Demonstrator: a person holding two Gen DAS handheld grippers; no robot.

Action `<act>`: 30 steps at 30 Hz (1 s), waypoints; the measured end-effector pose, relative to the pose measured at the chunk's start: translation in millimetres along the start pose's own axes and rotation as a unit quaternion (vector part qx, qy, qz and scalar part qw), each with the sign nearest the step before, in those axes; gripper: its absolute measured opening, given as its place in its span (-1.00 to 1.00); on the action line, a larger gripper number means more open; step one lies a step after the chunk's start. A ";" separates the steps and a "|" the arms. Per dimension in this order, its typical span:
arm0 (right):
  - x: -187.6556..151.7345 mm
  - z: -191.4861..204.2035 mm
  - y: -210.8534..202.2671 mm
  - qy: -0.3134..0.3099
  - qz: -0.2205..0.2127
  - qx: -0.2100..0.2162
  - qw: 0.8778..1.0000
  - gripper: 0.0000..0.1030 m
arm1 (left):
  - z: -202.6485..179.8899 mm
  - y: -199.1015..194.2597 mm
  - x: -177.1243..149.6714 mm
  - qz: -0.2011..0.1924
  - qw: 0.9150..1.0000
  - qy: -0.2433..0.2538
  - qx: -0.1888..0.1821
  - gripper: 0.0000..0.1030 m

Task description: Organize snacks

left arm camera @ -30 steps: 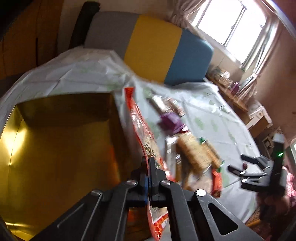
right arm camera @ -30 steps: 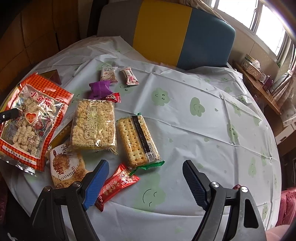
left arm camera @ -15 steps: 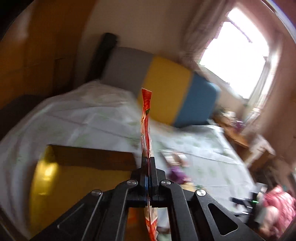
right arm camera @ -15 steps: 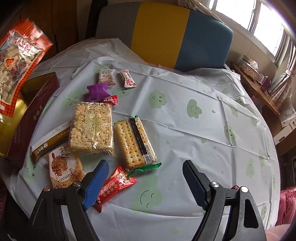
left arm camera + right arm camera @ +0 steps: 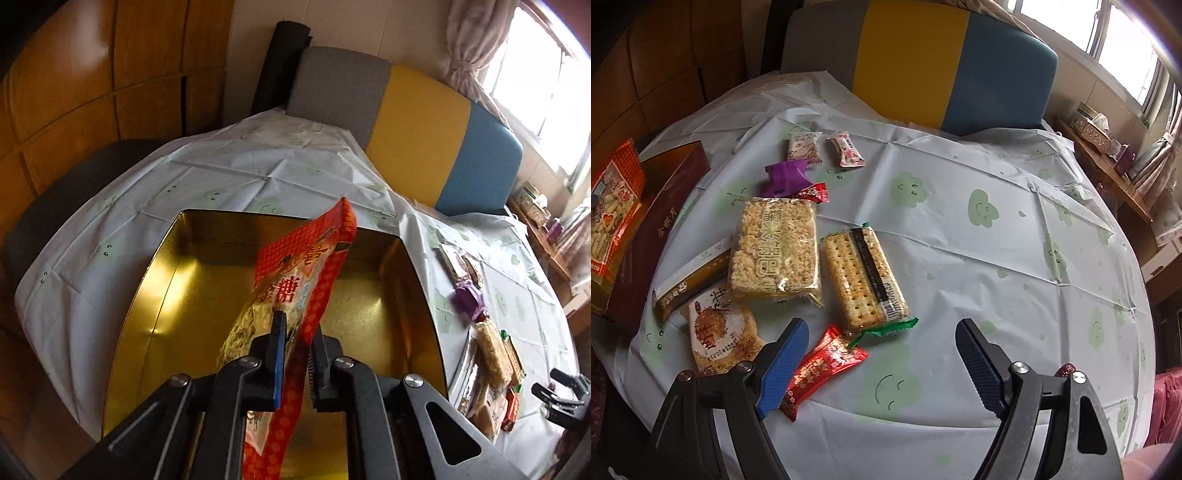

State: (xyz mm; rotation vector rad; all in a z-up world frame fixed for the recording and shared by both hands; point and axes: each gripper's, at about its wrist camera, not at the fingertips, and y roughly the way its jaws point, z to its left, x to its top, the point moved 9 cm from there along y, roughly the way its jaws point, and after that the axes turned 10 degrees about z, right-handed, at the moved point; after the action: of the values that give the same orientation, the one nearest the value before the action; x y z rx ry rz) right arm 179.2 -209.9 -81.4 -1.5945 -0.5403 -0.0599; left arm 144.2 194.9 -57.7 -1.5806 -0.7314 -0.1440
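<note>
Snacks are being moved one at a time from the tablecloth into a gold tin point(image 5: 173, 295), and the step in hand is the drop of the first large one. At the bottom centre of the left wrist view, the left gripper point(image 5: 295, 354) is seen over the tin with a red bag point(image 5: 295, 291) between its fingers; the jaws have just been opening, a gap shows on both sides of the film, and the bag seems released rather than pinched, tilting toward the upper right of the frame above the tin's bare floor. Nothing else can be seen inside the tin.

In the right wrist view, the right gripper point(image 5: 882, 347) is held wide apart and empty at the bottom of the frame, above a small red packet point(image 5: 823, 369). Just beyond lie a cracker pack point(image 5: 864, 277), a rice-puff pack point(image 5: 775, 247) and a round-cake packet point(image 5: 720, 332), with a purple wrapper point(image 5: 786, 177) and two small sweets farther up. The tin's side appears at the left edge.

Judged from this, the next move calls for the left jaws to be cleared upward off the bag, and the right jaws to be lowered and closed on the red packet, low enough to catch its thin edge.
</note>
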 end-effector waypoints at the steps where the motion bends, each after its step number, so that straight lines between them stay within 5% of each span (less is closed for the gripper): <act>1: 0.0 2.6 -0.6 -0.003 -0.001 0.004 1.000 0.62 | -2.7 -2.5 -1.5 -0.002 1.000 0.006 -0.003 -0.77; 10: -4.2 28.3 1.7 -0.032 0.010 0.036 0.999 0.62 | -29.5 -1.5 -29.9 0.020 0.999 0.033 -0.038 -0.44; 15: -6.8 28.3 7.0 -0.006 0.029 0.056 0.998 0.62 | -35.3 7.7 -43.5 0.040 0.998 0.036 -0.031 -0.42; 30: -24.5 29.3 29.7 0.050 0.086 0.070 0.993 0.37 | -83.1 -25.0 -79.1 -0.010 0.991 0.126 -0.045 -0.23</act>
State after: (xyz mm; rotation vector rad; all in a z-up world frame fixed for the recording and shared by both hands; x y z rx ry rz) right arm 160.4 -189.4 -121.0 -1.4875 -0.3208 0.0280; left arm 95.9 88.0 -62.0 -1.6051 -0.5493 -0.3887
